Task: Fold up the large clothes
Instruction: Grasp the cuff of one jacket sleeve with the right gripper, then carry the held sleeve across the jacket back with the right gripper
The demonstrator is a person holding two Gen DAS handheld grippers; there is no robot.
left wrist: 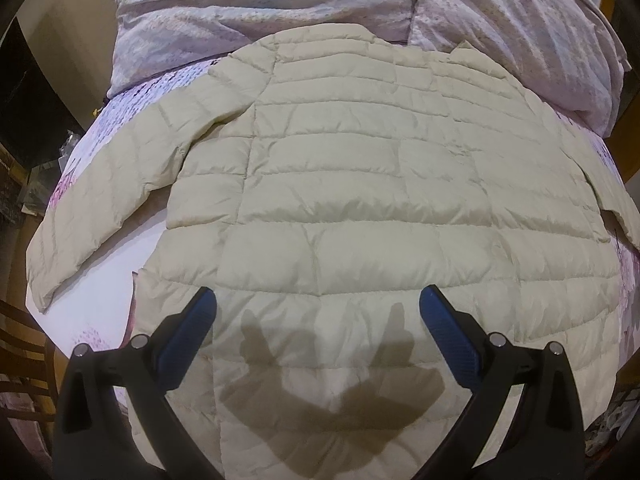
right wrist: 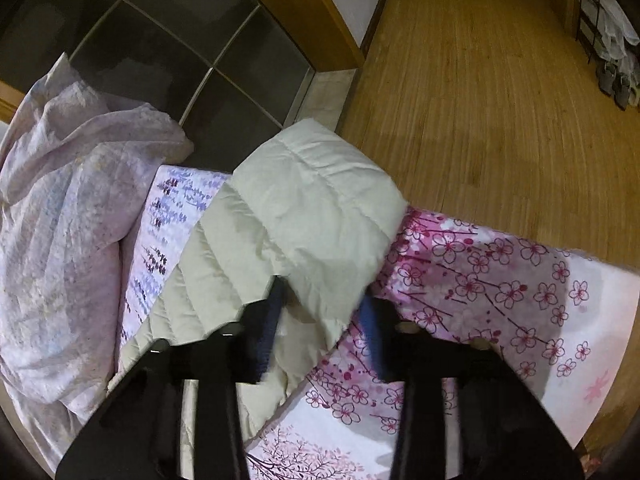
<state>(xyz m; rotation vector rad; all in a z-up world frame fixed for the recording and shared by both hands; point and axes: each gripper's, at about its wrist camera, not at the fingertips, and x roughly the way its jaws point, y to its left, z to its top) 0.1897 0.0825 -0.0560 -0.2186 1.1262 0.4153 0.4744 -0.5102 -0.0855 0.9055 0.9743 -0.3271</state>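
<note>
The cream puffer jacket [left wrist: 360, 184] lies flat on the floral bed sheet [right wrist: 500, 280], its sleeve [right wrist: 316, 216] running out toward the bed's edge. The right gripper [right wrist: 320, 304] has its fingers pinching the cuff end. The left gripper [left wrist: 318, 296] hovers spread wide over the hem, nothing between its fingers.

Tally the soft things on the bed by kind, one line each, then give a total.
Cream quilted jacket: 1
Crumpled pale lilac duvet: 1
Floral bed sheet: 1
Total: 3
</note>
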